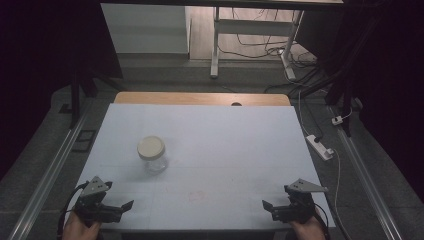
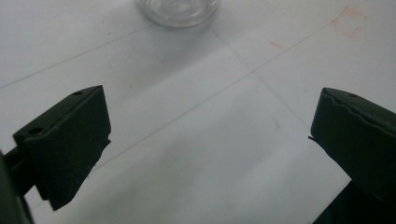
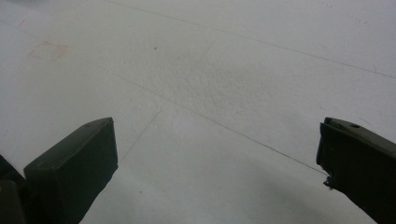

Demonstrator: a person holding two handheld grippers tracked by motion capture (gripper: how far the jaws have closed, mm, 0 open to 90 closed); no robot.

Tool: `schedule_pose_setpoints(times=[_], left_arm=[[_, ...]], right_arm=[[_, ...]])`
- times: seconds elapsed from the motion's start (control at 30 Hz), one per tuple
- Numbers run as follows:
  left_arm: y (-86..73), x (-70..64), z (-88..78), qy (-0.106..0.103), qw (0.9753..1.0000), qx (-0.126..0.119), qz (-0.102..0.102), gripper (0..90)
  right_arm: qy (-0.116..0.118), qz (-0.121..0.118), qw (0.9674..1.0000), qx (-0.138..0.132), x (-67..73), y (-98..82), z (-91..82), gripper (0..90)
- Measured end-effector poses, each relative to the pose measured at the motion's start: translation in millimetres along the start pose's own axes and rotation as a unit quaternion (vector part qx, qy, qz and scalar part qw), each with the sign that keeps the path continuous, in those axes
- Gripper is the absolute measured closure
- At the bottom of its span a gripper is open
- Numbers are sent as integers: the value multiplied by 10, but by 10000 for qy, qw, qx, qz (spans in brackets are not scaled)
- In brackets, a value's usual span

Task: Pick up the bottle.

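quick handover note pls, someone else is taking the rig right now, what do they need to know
Left gripper: open, holding nothing, low at the near left edge of the table.
Right gripper: open, holding nothing, low at the near right edge.
Jar: clear glass, cream lid on, upright on the table's left half, ahead of the left gripper and apart from both grippers; its base shows at the top of the left gripper view.
Done: nothing visible, jar untouched.
Left: the whole job; the left gripper is the nearer one to reach for the jar.

Lone jar (image 1: pixel 152 154) on open table (image 1: pixel 225 130).
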State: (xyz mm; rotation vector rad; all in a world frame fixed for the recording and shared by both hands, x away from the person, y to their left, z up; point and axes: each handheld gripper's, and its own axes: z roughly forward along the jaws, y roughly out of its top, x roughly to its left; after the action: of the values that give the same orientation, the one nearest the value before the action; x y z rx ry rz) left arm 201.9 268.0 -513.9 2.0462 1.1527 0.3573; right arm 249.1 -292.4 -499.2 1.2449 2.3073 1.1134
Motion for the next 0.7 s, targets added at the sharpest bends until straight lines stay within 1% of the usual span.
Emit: schedule_pose_setpoints(times=[0.03, 0.07, 0.2, 0.27, 0.4, 0.53, 0.63, 0.7], left_arm=[[15, -2, 14, -42, 10000, -11, 34, 0], [39, -3, 41, -80, 9999, -39, 111, 0], [63, 8, 78, -161, 9998, -73, 117, 0], [76, 22, 97, -133, 9998, -108, 95, 0], [100, 64, 129, -134, 9996, -261, 11, 0], [141, 88, 179, -82, 9995, -304, 52, 0], [189, 112, 231, -104, 9993, -339, 70, 0], [226, 131, 268, -79, 9993, -350, 71, 0]], right_arm=[[0, -5, 10000, 10, 2, 1, 2, 0], [-8, -6, 10000, 13, 3, 1, 2, 0], [-9, -3, 10000, 12, 0, 0, 3, 0], [-8, -7, 10000, 19, 3, 1, 4, 0], [-8, -16, 10000, 38, 5, 3, 7, 0], [-5, -27, 10000, 49, 7, 4, 9, 0], [-5, -32, 10000, 53, 6, 4, 10, 0], [-4, -35, 10000, 55, 7, 4, 11, 0]])
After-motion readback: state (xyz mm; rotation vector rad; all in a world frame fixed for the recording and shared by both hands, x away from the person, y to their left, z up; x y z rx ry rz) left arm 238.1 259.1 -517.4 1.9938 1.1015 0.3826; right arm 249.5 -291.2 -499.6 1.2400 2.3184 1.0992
